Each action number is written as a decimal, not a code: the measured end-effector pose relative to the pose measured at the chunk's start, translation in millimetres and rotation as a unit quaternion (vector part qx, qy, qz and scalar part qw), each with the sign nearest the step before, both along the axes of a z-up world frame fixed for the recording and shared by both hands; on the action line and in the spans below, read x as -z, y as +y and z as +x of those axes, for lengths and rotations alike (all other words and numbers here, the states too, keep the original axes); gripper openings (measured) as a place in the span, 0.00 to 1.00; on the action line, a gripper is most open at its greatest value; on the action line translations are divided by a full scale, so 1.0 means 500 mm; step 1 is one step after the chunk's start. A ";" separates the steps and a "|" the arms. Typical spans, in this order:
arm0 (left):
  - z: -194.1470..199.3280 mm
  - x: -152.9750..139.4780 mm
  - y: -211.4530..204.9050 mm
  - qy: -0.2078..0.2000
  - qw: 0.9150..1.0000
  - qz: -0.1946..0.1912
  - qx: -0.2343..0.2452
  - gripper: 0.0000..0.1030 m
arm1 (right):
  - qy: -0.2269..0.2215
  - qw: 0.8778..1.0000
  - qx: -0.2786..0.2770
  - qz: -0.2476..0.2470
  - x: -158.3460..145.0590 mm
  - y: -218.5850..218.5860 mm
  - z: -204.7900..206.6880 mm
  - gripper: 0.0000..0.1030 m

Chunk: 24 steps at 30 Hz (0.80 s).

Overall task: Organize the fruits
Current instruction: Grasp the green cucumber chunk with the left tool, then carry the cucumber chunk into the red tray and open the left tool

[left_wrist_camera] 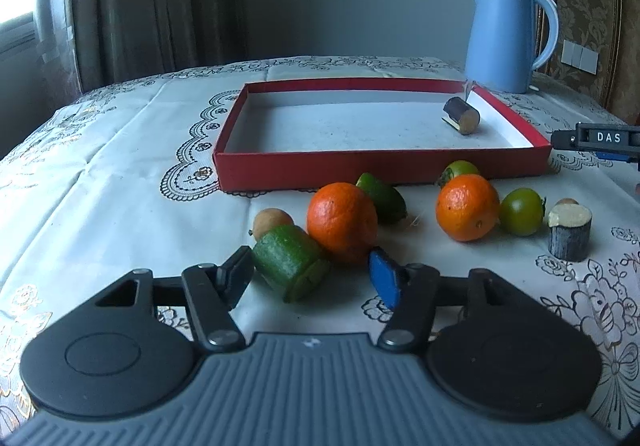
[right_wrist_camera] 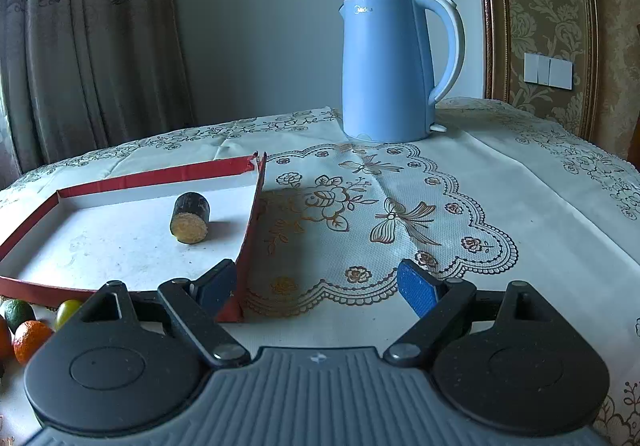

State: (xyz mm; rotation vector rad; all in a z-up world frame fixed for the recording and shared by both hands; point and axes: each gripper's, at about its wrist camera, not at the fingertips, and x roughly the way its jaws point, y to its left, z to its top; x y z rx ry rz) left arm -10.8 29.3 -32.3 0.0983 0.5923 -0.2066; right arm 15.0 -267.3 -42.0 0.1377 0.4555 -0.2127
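A red tray (left_wrist_camera: pixel 376 169) with a white floor holds one dark sugarcane piece (left_wrist_camera: pixel 462 115). In front of it lie two oranges (left_wrist_camera: pixel 342 221) (left_wrist_camera: pixel 466 205), a green cut piece (left_wrist_camera: pixel 290 262), a small brown fruit (left_wrist_camera: pixel 272 221), a lime (left_wrist_camera: pixel 382 195), green tomatoes (left_wrist_camera: pixel 520 211) and a grey cane stub (left_wrist_camera: pixel 570 232). My left gripper (left_wrist_camera: pixel 312 278) is open around the green cut piece, its jaws apart. My right gripper (right_wrist_camera: pixel 320 286) is open and empty at the tray's right front corner (right_wrist_camera: pixel 240 286). The sugarcane piece also shows in the right wrist view (right_wrist_camera: pixel 190 217).
A blue electric kettle (left_wrist_camera: pixel 506 37) (right_wrist_camera: pixel 390 65) stands behind the tray at the back right. A white lace tablecloth (right_wrist_camera: pixel 440 205) covers the table. Curtains hang behind at left. The table edge curves down at far left and right.
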 end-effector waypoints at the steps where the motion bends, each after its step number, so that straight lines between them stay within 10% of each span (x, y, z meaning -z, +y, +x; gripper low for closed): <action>1: -0.001 0.000 0.000 -0.001 1.000 0.003 0.001 0.57 | 0.000 1.000 0.000 0.000 0.000 0.000 0.000 0.85; 4: -0.006 0.000 -0.001 -0.001 1.000 0.001 0.002 0.50 | 0.000 1.000 0.000 0.000 0.000 0.000 0.000 0.85; 5: -0.007 -0.001 -0.001 -0.001 1.000 0.000 0.005 0.32 | 0.000 1.000 0.000 0.001 0.000 0.001 0.000 0.85; 24: -0.006 -0.026 -0.002 -0.030 1.000 0.008 0.006 0.32 | 0.000 1.000 0.000 0.003 0.001 0.001 0.000 0.86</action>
